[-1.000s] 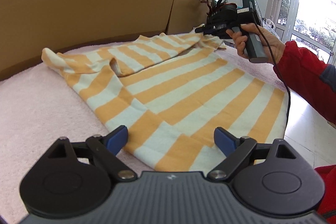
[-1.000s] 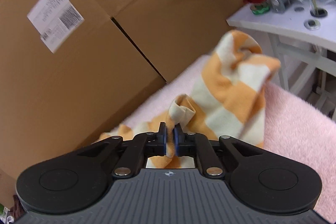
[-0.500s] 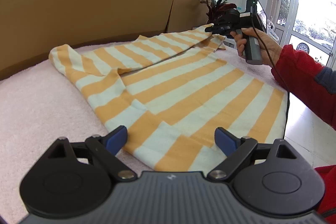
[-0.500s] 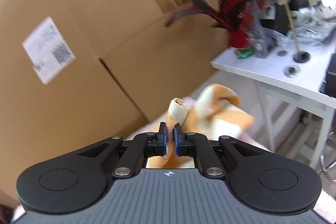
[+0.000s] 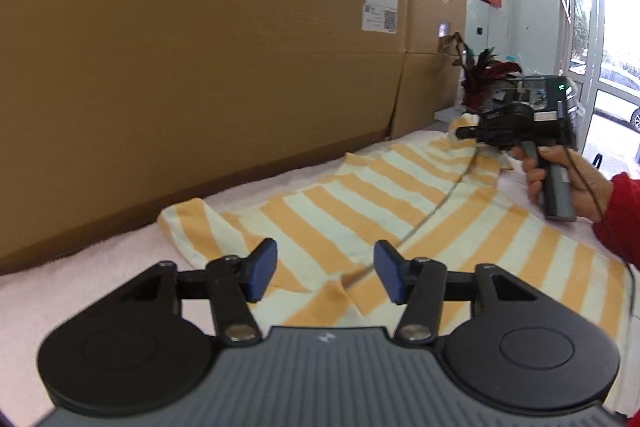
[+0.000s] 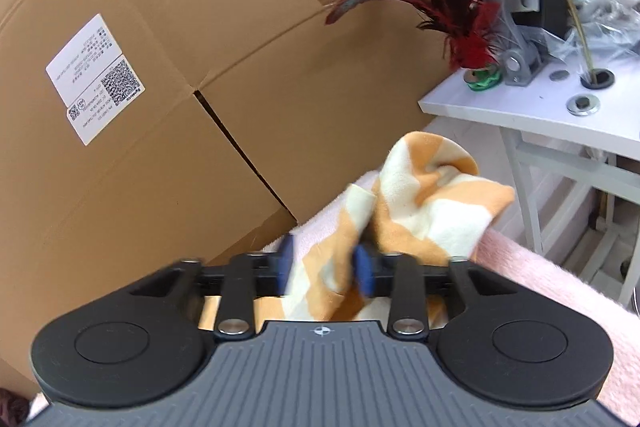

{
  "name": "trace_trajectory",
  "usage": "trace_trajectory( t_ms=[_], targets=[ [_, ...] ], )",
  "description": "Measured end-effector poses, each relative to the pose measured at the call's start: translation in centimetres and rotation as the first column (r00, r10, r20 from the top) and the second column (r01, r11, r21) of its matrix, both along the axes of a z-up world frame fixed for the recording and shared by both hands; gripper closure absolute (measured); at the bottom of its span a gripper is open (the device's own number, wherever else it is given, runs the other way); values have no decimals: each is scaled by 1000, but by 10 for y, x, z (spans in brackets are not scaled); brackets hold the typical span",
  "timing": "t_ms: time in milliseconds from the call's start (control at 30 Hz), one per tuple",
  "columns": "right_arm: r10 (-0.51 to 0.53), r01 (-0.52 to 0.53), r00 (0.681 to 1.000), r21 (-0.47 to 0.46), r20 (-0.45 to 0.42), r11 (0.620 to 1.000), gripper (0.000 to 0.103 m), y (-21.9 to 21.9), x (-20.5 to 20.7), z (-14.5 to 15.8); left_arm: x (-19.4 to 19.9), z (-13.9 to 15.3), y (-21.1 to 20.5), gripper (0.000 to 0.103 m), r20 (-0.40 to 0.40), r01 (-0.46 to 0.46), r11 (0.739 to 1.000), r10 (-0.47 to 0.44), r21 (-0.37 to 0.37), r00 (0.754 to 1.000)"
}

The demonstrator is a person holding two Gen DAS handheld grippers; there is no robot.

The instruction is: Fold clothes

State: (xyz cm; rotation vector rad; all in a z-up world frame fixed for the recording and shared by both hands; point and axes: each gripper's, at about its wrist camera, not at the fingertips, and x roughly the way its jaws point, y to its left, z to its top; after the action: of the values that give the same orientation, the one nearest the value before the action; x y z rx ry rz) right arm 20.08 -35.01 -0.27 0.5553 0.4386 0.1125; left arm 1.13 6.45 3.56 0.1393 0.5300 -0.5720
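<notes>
Behind everything, tall boxes (image 5: pixel 200 67) wall off the far side of the pink towel (image 5: pixel 80 267) that covers the work surface. Spread across the towel lies the striped top (image 5: pixel 400 211), orange and cream, one sleeve reaching to the near left and the other toward the far right. Off the far right end stands a white table (image 6: pixel 532 107) with red feathers (image 6: pixel 464 7) and grey hardware on it. A hand (image 5: pixel 576 175) in a red sleeve (image 5: pixel 620 215) holds the right gripper (image 6: pixel 324 267), whose jaws stand partly apart with the bunched far sleeve loose between them, nothing pinched. Its cable (image 5: pixel 436 203) sags across the top. The left gripper (image 5: pixel 324 269) hovers wide open and empty over the near hem.
</notes>
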Motion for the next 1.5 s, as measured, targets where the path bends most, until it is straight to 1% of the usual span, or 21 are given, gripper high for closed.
trace_trajectory(
  t_ms=[33, 67, 100, 167, 333, 400, 433, 500, 567, 700, 733, 800, 833, 867, 967, 1067, 1167, 1200, 1267, 1433, 1500],
  targets=[
    [-2, 2, 1000, 13, 6, 1000, 95, -2, -1, 0, 13, -1, -1, 68, -1, -7, 1000, 7, 10, 1000],
    [-5, 4, 1000, 31, 13, 999, 95, -5, -3, -1, 25, -2, -2, 80, -2, -14, 1000, 14, 20, 1000],
    [-8, 7, 1000, 50, 20, 999, 95, -8, -5, -1, 37, -4, -3, 85, -12, -23, 999, 23, 25, 1000],
    [-19, 12, 997, 109, 70, 994, 96, -16, -14, 0, 49, -10, 0, 86, -35, -33, 999, 34, 12, 999],
    [-52, 46, 997, 108, 57, 993, 96, -20, -21, 1, 64, -18, 7, 85, -62, -47, 998, 45, -29, 997],
    [-47, 43, 998, 92, 39, 995, 95, -19, -20, 1, 70, -21, 10, 78, -73, -53, 998, 49, -46, 996],
    [-37, 34, 999, 82, 34, 996, 92, -18, -19, 1, 73, -22, 12, 71, -78, -56, 997, 51, -54, 996],
    [-10, 8, 1000, 82, 15, 997, 83, -16, -15, 0, 79, -25, 15, 70, -89, -62, 996, 55, -70, 994],
    [-8, 6, 1000, 80, 18, 997, 57, -13, -12, -1, 85, -28, 18, 65, -100, -68, 994, 59, -86, 993],
    [-18, 17, 1000, 76, 20, 997, 55, -10, -4, -5, 92, -31, 20, 62, -116, -73, 991, 60, -113, 991],
    [-23, 22, 1000, 78, 17, 997, 56, -10, -2, -6, 93, -30, 20, 61, -117, -72, 991, 59, -115, 991],
    [-42, 41, 999, 94, 11, 995, 68, -14, 0, -10, 90, -30, 20, 54, -110, -67, 992, 55, -107, 992],
    [-64, 64, 998, 112, -3, 992, 88, -19, -1, -12, 89, -30, 20, 52, -106, -66, 993, 55, -102, 993],
    [-75, 76, 997, 135, -12, 988, 96, -24, -2, -13, 88, -30, 19, 50, -103, -67, 993, 57, -96, 993],
    [-80, 73, 996, 196, 29, 978, 96, -35, -12, -10, 88, -31, 16, 49, -100, -72, 994, 64, -82, 993],
    [-77, 60, 985, 106, 157, 992, 96, -25, -30, 6, 88, -31, 18, 49, -103, -73, 994, 64, -85, 993],
    [-115, 123, 986, -69, 121, 990, 96, -8, -31, 10, 88, -31, 20, 50, -103, -73, 993, 63, -92, 993],
    [-128, 138, 986, -90, 102, 986, 96, -7, -31, 9, 87, -30, 21, 52, -102, -73, 993, 63, -96, 993],
    [-150, 157, 983, -64, 103, 986, 96, -12, -34, 10, 85, -29, 24, 61, -89, -70, 991, 61, -111, 994],
    [-149, 154, 985, -41, 91, 987, 96, -11, -46, 22, 84, -27, 28, 61, -72, -77, 989, 69, -123, 995],
    [-135, 139, 989, -49, 67, 989, 96, -8, -44, 27, 87, -28, 29, 70, -84, -90, 988, 80, -122, 993]
  ],
)
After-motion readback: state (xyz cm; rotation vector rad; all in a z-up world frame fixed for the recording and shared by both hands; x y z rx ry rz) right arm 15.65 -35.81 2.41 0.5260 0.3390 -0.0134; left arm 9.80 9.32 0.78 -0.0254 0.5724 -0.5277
